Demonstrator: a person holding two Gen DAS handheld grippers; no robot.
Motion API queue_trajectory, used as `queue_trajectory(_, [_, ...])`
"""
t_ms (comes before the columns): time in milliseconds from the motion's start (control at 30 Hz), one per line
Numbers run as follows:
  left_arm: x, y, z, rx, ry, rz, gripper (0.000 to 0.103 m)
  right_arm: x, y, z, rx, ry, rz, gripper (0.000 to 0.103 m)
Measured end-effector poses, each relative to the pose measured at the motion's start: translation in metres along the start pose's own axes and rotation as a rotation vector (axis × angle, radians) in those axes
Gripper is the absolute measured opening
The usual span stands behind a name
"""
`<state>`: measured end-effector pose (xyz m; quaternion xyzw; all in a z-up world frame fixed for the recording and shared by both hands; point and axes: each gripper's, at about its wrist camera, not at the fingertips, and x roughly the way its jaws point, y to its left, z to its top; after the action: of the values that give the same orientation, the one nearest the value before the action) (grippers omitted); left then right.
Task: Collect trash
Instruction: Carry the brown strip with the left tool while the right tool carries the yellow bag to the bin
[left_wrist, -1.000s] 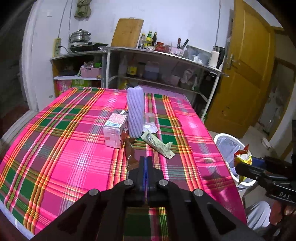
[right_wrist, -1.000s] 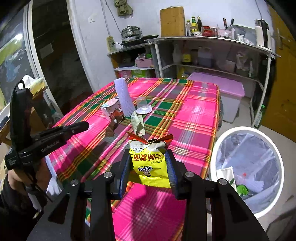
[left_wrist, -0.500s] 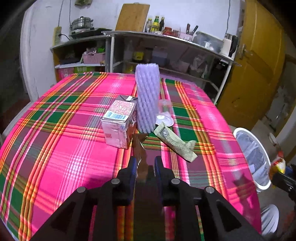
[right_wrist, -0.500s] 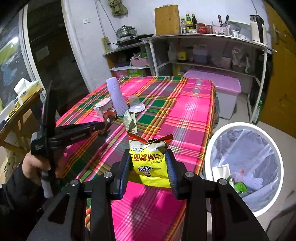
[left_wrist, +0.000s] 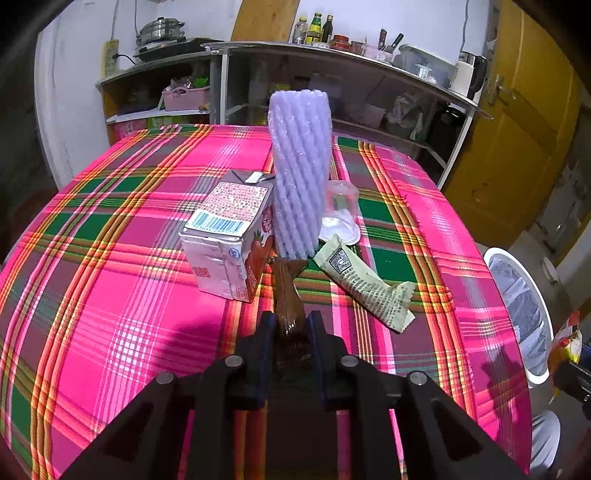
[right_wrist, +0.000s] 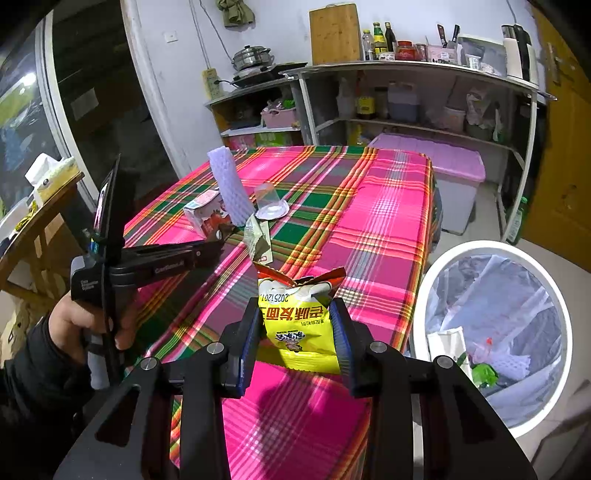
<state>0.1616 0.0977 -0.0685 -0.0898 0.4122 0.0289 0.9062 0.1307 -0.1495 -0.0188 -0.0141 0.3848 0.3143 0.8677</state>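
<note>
Closing on the brown wrapper (left_wrist: 287, 295), which lies on the counter (left_wrist: 110, 295) between carton (left_wrist: 229, 236) and green packet (left_wrist: 364, 284), your left gripper (left_wrist: 289, 326) has just narrowed its fingers around its near end. Pinch firmly before lifting, avoiding the foam sleeve (left_wrist: 300, 173). Your right gripper (right_wrist: 295, 332) grips the yellow bag (right_wrist: 297, 325) beside the bin (right_wrist: 491, 251).

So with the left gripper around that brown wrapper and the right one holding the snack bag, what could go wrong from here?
1. The brown wrapper sits at the foot of the upright foam sleeve and beside the milk carton; lifting it may topple the sleeve.
2. The left gripper has only the wrapper's near end, so it could slip.
3. The right gripper holds the snack bag over the table, short of the bin.
</note>
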Motion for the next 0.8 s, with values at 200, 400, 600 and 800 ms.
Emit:
queue_trajectory(200, [-0.020,-0.007,-0.007,0.025,-0.038,-0.022,0.016,-0.010,0.002,0.000,-0.005,-0.020,-0.008,0.038])
queue_trajectory(400, [-0.059,-0.024,-0.019,0.040,-0.093,-0.072,0.016,-0.024,0.003,0.000,-0.008,-0.043,-0.016,0.038])
queue_trajectory(600, [-0.095,-0.046,-0.027,0.053,-0.137,-0.138,0.016,-0.041,0.003,-0.003,-0.003,-0.067,-0.036,0.038])
queue_trajectory(800, [-0.116,-0.071,-0.035,0.078,-0.151,-0.194,0.016,-0.058,-0.003,-0.009,0.012,-0.086,-0.060,0.038])
